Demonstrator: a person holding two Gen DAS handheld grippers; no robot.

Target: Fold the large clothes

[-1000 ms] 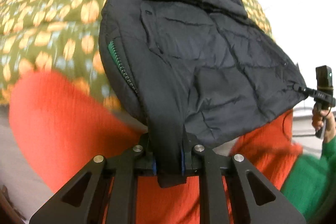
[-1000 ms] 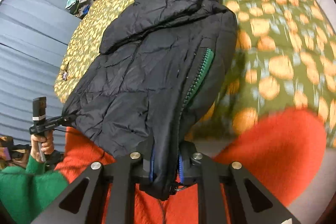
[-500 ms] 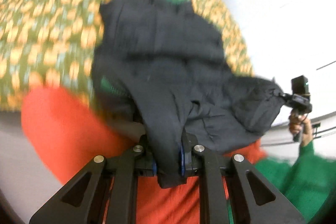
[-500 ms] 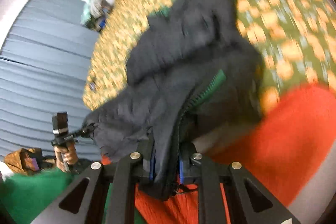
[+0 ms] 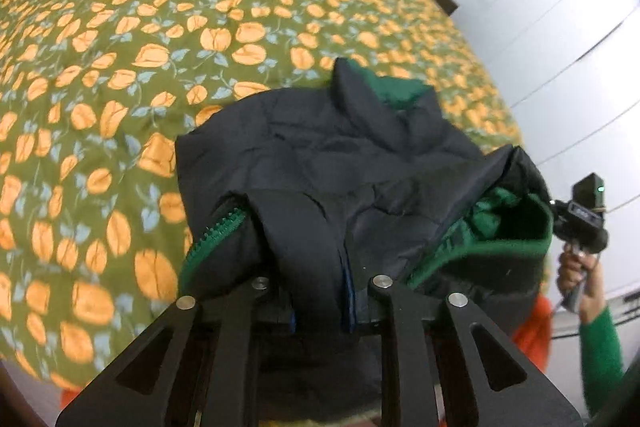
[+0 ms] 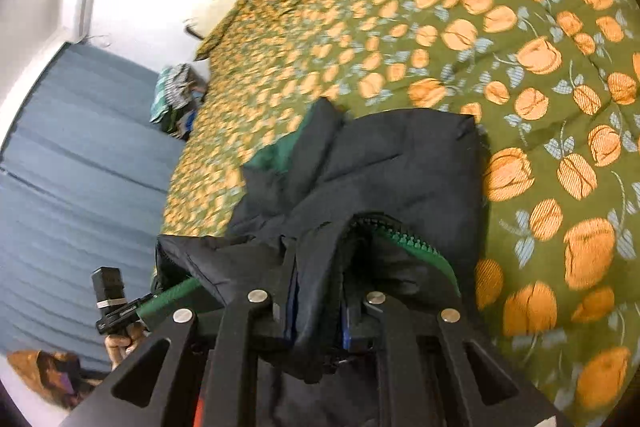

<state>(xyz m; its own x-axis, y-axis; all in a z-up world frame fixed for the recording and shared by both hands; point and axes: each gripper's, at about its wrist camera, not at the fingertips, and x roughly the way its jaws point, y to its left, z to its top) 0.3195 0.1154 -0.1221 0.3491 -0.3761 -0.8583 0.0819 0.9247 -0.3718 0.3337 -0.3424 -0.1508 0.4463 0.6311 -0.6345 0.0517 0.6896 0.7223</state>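
Note:
A large black puffer jacket (image 5: 320,163) with green lining and a green zipper lies on the bed, its collar end farthest from me. Its near hem is lifted and bunched over the body. My left gripper (image 5: 320,307) is shut on one corner of that hem. My right gripper (image 6: 318,311) is shut on the other corner of the jacket (image 6: 384,163), beside the green zipper (image 6: 416,247). Each gripper shows at the edge of the other's view, the right one (image 5: 580,223) and the left one (image 6: 116,307).
The bed carries an olive quilt with orange flowers (image 5: 160,27). White wardrobe doors (image 5: 560,7) stand past its right side. A blue curtain (image 6: 72,167) and a small pile of clothes (image 6: 176,99) are past its left side.
Both grippers have carried the jacket's hem up and forward over the bed toward the collar. The jacket body now looks shorter and bunched, and the person's red legs have left view.

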